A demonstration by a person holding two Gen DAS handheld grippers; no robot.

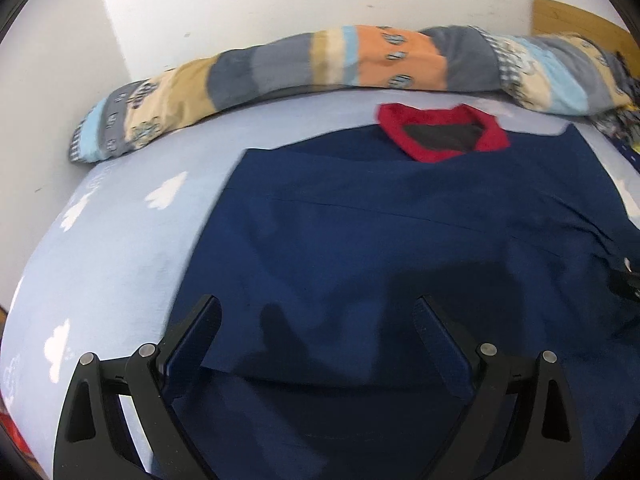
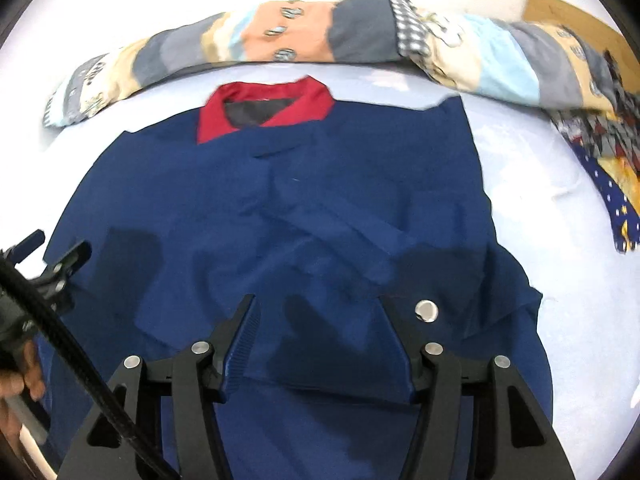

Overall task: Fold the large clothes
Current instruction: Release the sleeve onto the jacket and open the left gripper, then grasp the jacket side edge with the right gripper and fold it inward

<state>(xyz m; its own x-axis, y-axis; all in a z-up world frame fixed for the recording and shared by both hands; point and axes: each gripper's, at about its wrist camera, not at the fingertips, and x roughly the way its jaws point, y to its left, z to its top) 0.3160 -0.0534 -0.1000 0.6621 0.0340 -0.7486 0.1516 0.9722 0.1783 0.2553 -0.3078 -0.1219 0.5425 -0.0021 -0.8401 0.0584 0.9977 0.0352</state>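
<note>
Broadly, a navy garment with a red collar lies on a pale blue sheet, collar toward the wall, sides already turned inward, lower hem nearest both cameras.

Left side: left gripper hangs over the hem, jaws spread wide, nothing pinched; cloth lies below and between the fingers. Risk: a bite here may catch only the top flap, so the under layer stays behind and the fold skews.

Middle: loose strips and creases cross the chest in the right wrist view. A lift of the hem could drag them out of line or open the side folds.

Right side: right gripper also spread over the hem, holding nothing; its right-hand finger looks to be touching or under a flap edge, hard to say which. Uneven grabs between the two would twist the fold.

Hidden or unclear: the hem passes behind both gripper bodies; sleeves are tucked out of sight; motion blur softens seams. A patchwork quilt and a patterned cloth sit near, apart from the garment.
</note>
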